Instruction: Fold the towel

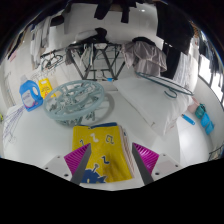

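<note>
A yellow towel (100,148) with blue and white figures lies folded on the white table (150,110). It reaches from just ahead of my fingers back between them. My gripper (111,165) is open, its fingers spread wide to either side of the towel. The left pink pad (76,160) is at the towel's left edge. The right pink pad (146,157) stands just off its right edge. The towel rests on the table and its near end is hidden below the fingers.
Beyond the towel sits a round pale dish or wire stand (78,97). A yellow and blue packet (32,90) is to its left. A dark folding rack (100,62) and a grey cloth (148,55) stand at the back. A blue and white item (200,114) lies far right.
</note>
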`<state>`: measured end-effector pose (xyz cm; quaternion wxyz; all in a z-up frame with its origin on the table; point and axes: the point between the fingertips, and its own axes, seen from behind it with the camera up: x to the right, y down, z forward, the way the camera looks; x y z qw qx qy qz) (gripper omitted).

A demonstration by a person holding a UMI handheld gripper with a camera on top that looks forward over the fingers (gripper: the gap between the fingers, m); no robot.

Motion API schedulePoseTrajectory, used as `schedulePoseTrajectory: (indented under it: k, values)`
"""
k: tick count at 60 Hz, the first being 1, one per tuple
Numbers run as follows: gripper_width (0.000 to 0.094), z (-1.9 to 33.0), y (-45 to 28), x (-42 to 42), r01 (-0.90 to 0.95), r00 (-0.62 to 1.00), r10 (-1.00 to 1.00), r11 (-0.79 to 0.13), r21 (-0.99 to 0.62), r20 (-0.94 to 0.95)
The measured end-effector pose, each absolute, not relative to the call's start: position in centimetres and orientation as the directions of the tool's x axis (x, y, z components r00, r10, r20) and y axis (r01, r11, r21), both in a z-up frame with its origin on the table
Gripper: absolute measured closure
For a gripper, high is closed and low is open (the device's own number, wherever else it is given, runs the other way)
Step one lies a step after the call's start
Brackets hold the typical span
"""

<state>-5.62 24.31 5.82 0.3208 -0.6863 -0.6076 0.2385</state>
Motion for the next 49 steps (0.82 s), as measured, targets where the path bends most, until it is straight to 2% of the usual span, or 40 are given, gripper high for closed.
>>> schedulePoseTrajectory:
  k: [3, 12, 21, 31, 49]
  values:
    - [0.0091, 7.5, 23.9, -3.9, 0.682, 0.127, 0.990, -0.041, -0.730, 0.064]
    - [0.0089, 15.8, 23.9, 5.2, 0.680, 0.070, 0.993, 0.025, -0.733, 0.099]
    - [0.0090, 22.3, 23.2, 14.1, 0.661, 0.070, 0.995, 0.010, -0.750, 0.075]
    - [0.0087, 24.6, 21.8, 19.3, 0.650, 0.084, 0.996, -0.050, -0.759, 0.006]
    - [0.0085, 25.2, 21.2, 18.9, 0.628, 0.085, 0.996, -0.039, -0.777, 0.019]
